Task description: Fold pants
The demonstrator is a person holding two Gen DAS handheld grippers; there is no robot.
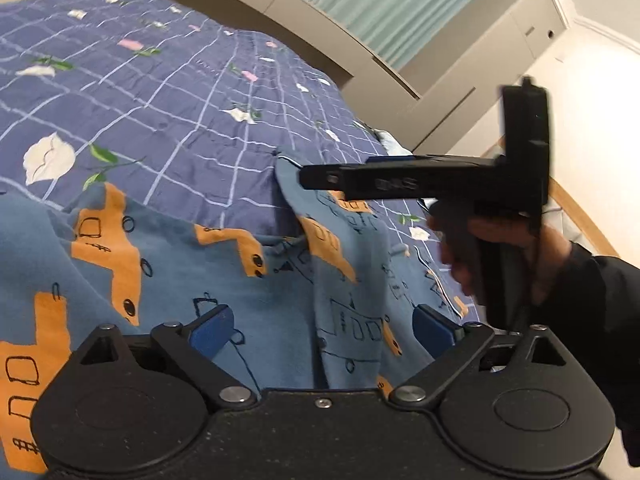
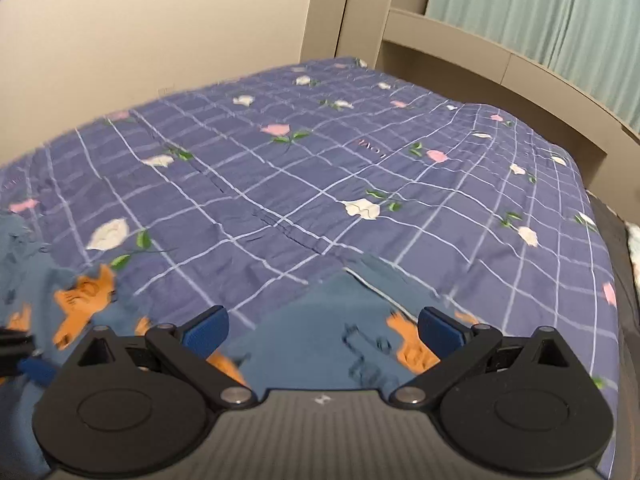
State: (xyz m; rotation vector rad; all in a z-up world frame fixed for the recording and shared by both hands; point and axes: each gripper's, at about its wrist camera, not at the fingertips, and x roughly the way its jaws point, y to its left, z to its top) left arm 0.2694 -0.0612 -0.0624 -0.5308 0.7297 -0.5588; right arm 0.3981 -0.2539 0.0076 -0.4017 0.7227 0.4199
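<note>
Blue pants [image 1: 168, 276] with orange cartoon prints lie spread on the bed, both legs reaching away from me. My left gripper [image 1: 324, 326] is open, its blue pads wide apart just above the pants between the legs. My right gripper [image 2: 324, 328] is open too, hovering over one leg's end [image 2: 340, 320]; it holds nothing. In the left wrist view the right gripper [image 1: 420, 182] shows from the side, held by a hand above the right leg [image 1: 348, 264]. The other leg [image 2: 80, 300] shows at the left of the right wrist view.
The bed is covered by a purple grid-pattern quilt [image 2: 320, 168] with flowers. A beige headboard [image 2: 500, 68] and green curtains [image 2: 540, 12] stand at the far end. A wall [image 2: 140, 28] runs along the left side; the bed's right edge [image 2: 612, 240] drops off.
</note>
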